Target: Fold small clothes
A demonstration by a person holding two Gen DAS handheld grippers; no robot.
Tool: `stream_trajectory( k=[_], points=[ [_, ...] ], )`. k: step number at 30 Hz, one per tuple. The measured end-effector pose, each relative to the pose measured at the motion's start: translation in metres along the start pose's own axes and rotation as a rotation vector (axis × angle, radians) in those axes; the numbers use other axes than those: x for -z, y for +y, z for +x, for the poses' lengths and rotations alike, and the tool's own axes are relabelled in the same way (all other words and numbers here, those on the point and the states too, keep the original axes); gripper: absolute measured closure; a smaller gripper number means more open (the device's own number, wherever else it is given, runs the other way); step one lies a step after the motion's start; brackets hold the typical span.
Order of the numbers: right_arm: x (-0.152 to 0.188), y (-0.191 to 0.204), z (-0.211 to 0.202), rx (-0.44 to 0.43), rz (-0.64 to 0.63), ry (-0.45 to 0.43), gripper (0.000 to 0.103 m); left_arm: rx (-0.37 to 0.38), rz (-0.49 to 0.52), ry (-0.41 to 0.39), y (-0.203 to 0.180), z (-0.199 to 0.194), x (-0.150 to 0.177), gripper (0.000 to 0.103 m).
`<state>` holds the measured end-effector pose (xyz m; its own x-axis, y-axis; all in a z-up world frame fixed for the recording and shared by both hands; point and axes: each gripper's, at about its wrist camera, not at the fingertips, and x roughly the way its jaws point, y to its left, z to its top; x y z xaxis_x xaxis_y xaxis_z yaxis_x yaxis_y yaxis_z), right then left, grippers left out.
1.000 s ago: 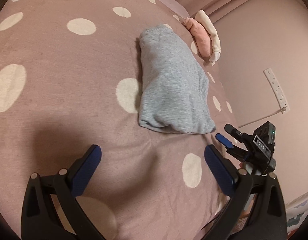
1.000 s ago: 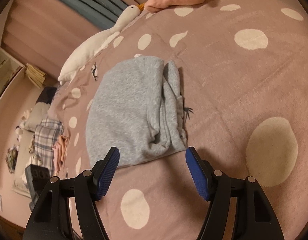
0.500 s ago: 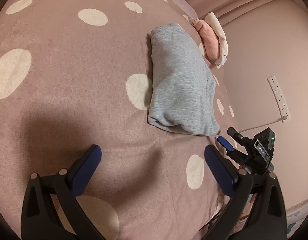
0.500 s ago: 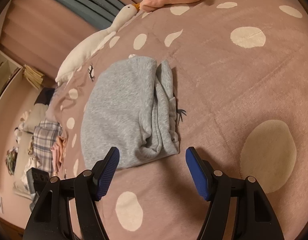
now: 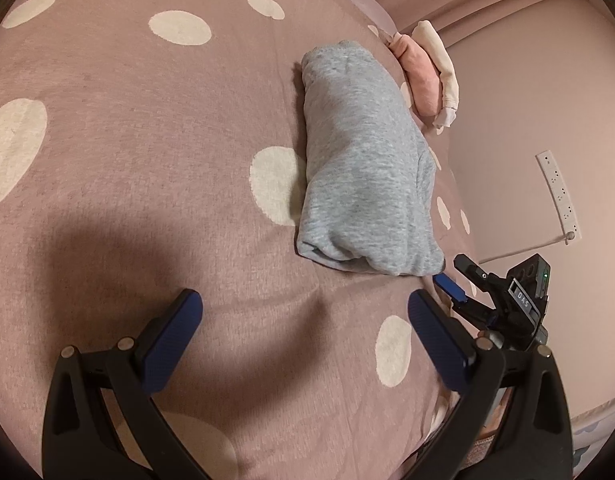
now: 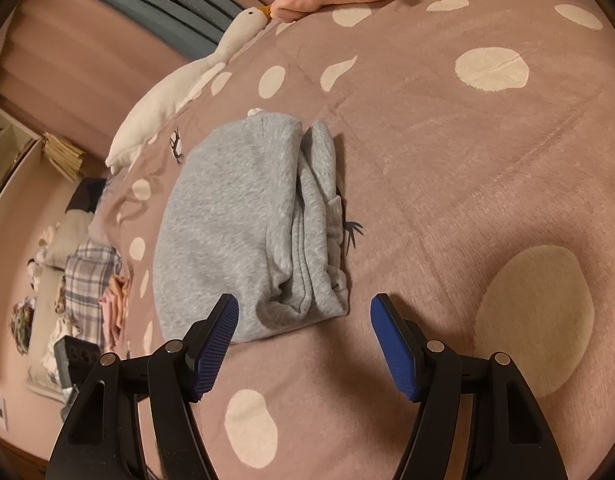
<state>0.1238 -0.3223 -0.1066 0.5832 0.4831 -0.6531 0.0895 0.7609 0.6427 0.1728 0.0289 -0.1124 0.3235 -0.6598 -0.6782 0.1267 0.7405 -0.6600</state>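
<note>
A folded grey garment (image 5: 363, 168) lies on the pink spotted bedspread (image 5: 147, 160). In the right wrist view the same grey garment (image 6: 247, 224) shows its layered folds on the right side. My left gripper (image 5: 305, 300) stands open over the bare bedspread, short of the garment's near end. My right gripper (image 6: 305, 310) is open too, just in front of the garment's near edge, with nothing between its blue pads (image 6: 391, 344). The right gripper (image 5: 455, 276) also shows in the left wrist view at the bed's right edge.
A folded pink and cream stack (image 5: 427, 76) lies beyond the grey garment near the wall. A white plush goose (image 6: 179, 96) stretches along the far side of the bed. A white power strip (image 5: 559, 196) hangs on the wall. More clothes (image 6: 91, 280) are piled past the bed.
The left wrist view has rolled and shifted a little, so the grey garment sits further right and higher. The right gripper and the garment have stayed put.
</note>
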Motion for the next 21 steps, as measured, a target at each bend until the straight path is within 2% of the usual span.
stream_trajectory(
  k=[21],
  points=[
    [-0.011, -0.007, 0.010, -0.003, 0.006, 0.023, 0.034, -0.005, 0.023, 0.032, -0.009, 0.018, -0.016, 0.000]
  ],
)
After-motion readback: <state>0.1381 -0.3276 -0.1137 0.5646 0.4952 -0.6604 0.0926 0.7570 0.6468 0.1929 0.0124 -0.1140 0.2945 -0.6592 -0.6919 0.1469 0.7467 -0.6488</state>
